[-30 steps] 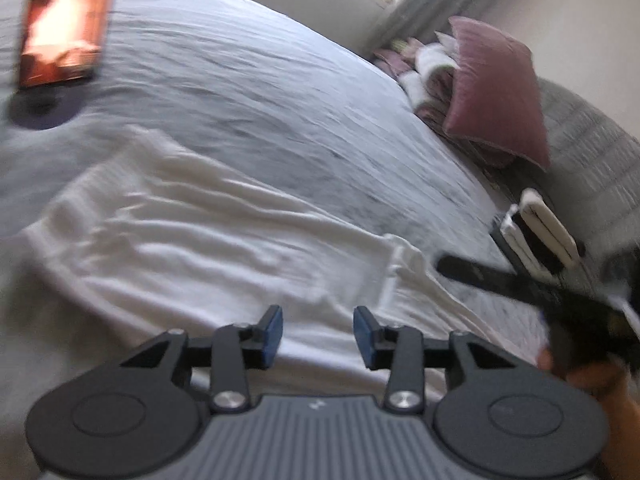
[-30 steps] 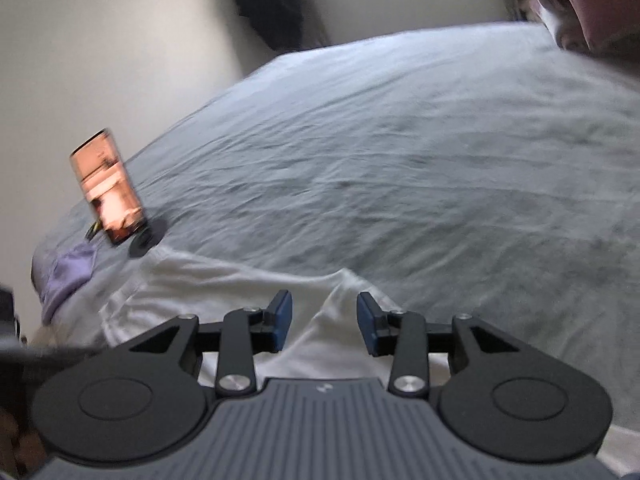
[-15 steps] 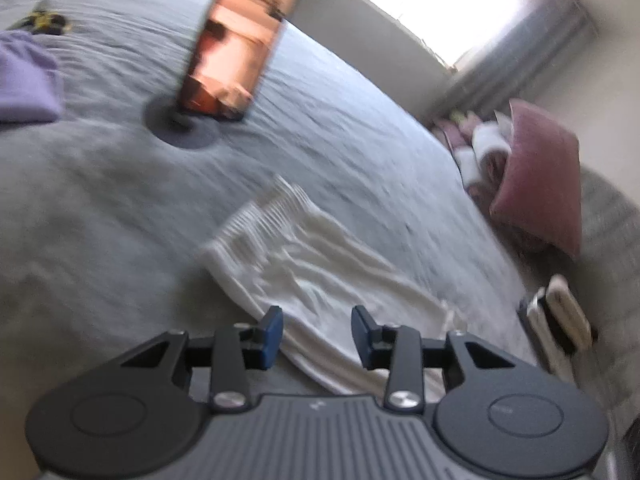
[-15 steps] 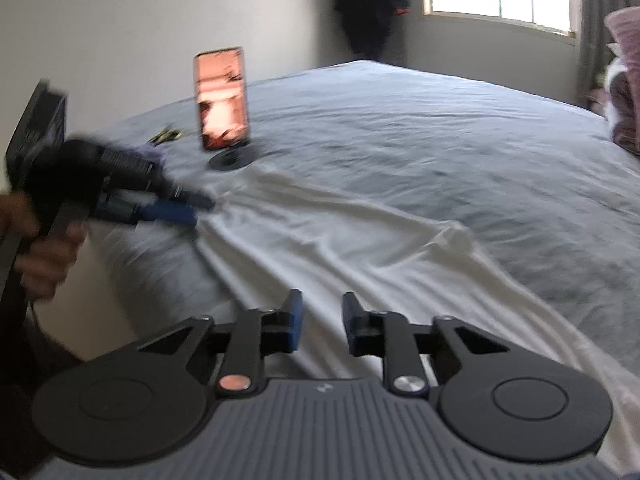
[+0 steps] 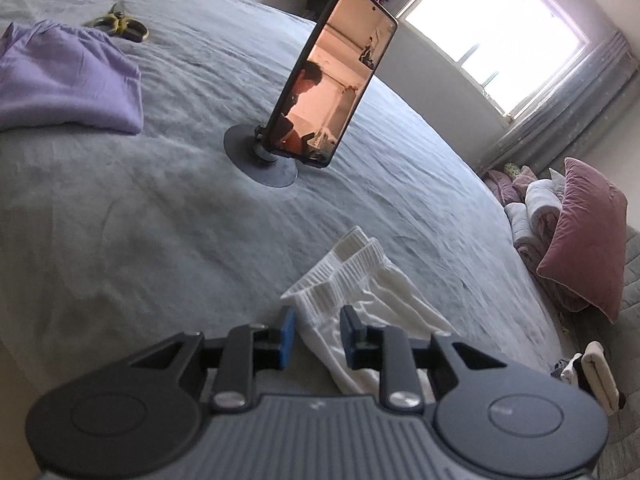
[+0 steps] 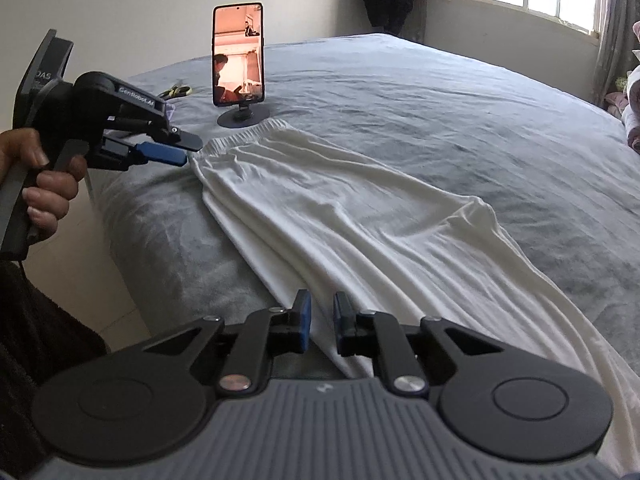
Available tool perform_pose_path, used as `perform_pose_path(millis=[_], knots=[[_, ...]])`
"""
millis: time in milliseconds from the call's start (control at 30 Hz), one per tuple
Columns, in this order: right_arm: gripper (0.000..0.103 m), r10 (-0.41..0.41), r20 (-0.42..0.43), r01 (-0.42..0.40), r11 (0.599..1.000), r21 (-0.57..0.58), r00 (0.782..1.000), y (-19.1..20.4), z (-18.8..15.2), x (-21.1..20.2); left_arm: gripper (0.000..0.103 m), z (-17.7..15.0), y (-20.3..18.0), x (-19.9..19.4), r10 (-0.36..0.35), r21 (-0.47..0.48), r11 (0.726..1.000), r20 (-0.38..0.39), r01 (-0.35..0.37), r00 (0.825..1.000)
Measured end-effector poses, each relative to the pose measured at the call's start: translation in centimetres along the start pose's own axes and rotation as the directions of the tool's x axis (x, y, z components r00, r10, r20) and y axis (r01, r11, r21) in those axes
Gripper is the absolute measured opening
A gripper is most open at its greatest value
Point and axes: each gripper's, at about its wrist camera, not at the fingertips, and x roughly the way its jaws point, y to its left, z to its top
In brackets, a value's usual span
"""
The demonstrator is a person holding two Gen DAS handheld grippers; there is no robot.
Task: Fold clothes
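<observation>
Jaws of both grippers, left gripper (image 5: 316, 334) at the waistband and right gripper (image 6: 320, 322) at the near edge, gape narrowly over the white garment (image 6: 340, 216) lying flat on the bed (image 6: 440, 92); pinch both layers squarely before lifting.

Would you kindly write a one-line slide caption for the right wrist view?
Both grippers, left and right, open at the near edge of white trousers spread on a grey bed.

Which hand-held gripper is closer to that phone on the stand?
Left: at the white garment's waistband, just before the phone. The right is at the garment's near edge, farther back.
</observation>
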Motion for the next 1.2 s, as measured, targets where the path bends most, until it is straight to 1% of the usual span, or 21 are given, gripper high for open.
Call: perform_pose_path(millis=[67, 133, 300, 333, 367, 400, 433, 533, 633, 700, 767, 800, 867, 933, 967, 1000, 1033, 1067, 1100, 1167, 1200], knots=[[0.013, -0.001, -0.006, 0.001, 1.000, 0.001, 1.000, -0.1, -0.1, 0.1, 0.019, -0.1, -0.3, 0.1, 0.011, 0.012, 1.000, 0.007, -0.011, 1.000], [0.013, -0.004, -0.014, 0.004, 1.000, -0.003, 1.000, -0.1, -0.1, 0.3, 0.010, -0.2, -0.6, 0.1, 0.025, 0.036, 0.999, 0.019, -0.026, 1.000], [0.012, -0.016, -0.027, 0.015, 0.999, -0.031, 1.000, -0.1, -0.2, 0.8, 0.000, -0.4, -1.4, 0.2, 0.061, 0.094, 0.993, 0.055, -0.066, 0.997], [0.010, -0.019, -0.029, 0.018, 0.999, -0.039, 0.999, -0.1, -0.2, 0.9, 0.000, -0.4, -1.5, 0.2, 0.068, 0.103, 0.992, 0.062, -0.074, 0.996], [0.003, -0.025, -0.029, 0.024, 0.999, -0.048, 0.999, -0.1, -0.1, 0.9, 0.000, -0.4, -1.6, 0.2, 0.073, 0.111, 0.990, 0.072, -0.081, 0.995], [0.001, -0.031, -0.029, 0.029, 0.998, -0.056, 0.999, -0.1, -0.1, 1.0, 0.000, -0.3, -1.6, 0.1, 0.079, 0.119, 0.989, 0.082, -0.088, 0.994], [0.000, -0.022, -0.026, 0.021, 0.999, -0.047, 0.999, -0.3, 0.1, 0.8, 0.000, -0.3, -1.7, 0.1, 0.084, 0.127, 0.987, 0.093, -0.095, 0.992], [0.000, 0.041, -0.005, -0.041, 0.999, 0.022, 0.999, -1.2, 0.6, -0.2, 0.000, -0.1, -1.8, -0.4, 0.080, 0.139, 0.986, 0.128, -0.097, 0.989], [0.000, 0.121, 0.014, -0.122, 0.989, 0.088, 0.993, -2.1, 0.9, -1.3, 0.000, 0.1, -1.9, -0.7, 0.078, 0.143, 0.985, 0.148, -0.100, 0.986], [0.000, 0.161, 0.011, -0.161, 0.980, 0.117, 0.987, -2.5, 0.8, -1.5, 0.000, 0.2, -1.9, -0.7, 0.083, 0.145, 0.984, 0.149, -0.105, 0.985], [0.000, 0.201, 0.009, -0.200, 0.969, 0.145, 0.979, -2.9, 0.8, -1.8, 0.000, 0.4, -1.6, -0.4, 0.080, 0.127, 0.987, 0.134, -0.098, 0.988], [0.000, 0.221, 0.008, -0.220, 0.962, 0.160, 0.975, -3.1, 0.7, -1.9, 0.000, 0.4, -1.3, -0.4, 0.067, 0.105, 0.991, 0.122, -0.080, 0.990], [0.000, 0.209, -0.009, -0.205, 0.967, 0.154, 0.978, -3.0, 0.5, -1.6, 0.003, 0.6, -0.7, -0.3, 0.036, 0.057, 0.998, 0.098, -0.041, 0.995], [0.000, 0.192, -0.026, -0.187, 0.972, 0.146, 0.981, -2.8, 0.2, -1.2, 0.017, 0.5, -0.4, -0.2, 0.016, 0.025, 1.000, 0.079, -0.018, 0.997], [0.001, 0.192, -0.025, -0.187, 0.972, 0.146, 0.981, -2.8, 0.1, -1.1, 0.021, 0.5, -0.2, -0.1, 0.007, 0.009, 1.000, 0.071, -0.008, 0.997], [0.004, 0.189, -0.018, -0.184, 0.972, 0.145, 0.982, -2.8, 0.0, -1.1, 0.025, 0.5, -0.2, 0.0, 0.009, 0.005, 1.000, 0.062, -0.010, 0.998], [0.008, 0.183, -0.009, -0.180, 0.973, 0.144, 0.983, -2.7, 0.0, -1.2, 0.025, 0.4, -0.3, 0.2, 0.014, 0.003, 1.000, 0.053, -0.014, 0.998], [0.016, 0.176, -0.003, -0.174, 0.974, 0.142, 0.984, -2.7, 0.0, -1.3, 0.025, 0.3, -0.4, 0.5, 0.021, 0.012, 1.000, 0.048, -0.022, 0.999], [0.016, 0.174, 0.001, -0.172, 0.975, 0.139, 0.985, -2.6, 0.1, -1.4, 0.024, 0.1, -0.6, 0.7, 0.030, 0.023, 0.999, 0.044, -0.031, 0.999], [0.016, 0.178, 0.006, -0.177, 0.975, 0.134, 0.984, -2.5, 0.2, -1.4, 0.006, -0.1, -1.1, 1.0, 0.044, 0.051, 0.998, 0.041, -0.046, 0.998], [0.017, 0.179, 0.007, -0.178, 0.975, 0.133, 0.984, -2.6, 0.3, -1.3, 0.000, -0.2, -1.4, 1.1, 0.050, 0.069, 0.996, 0.045, -0.053, 0.998]])
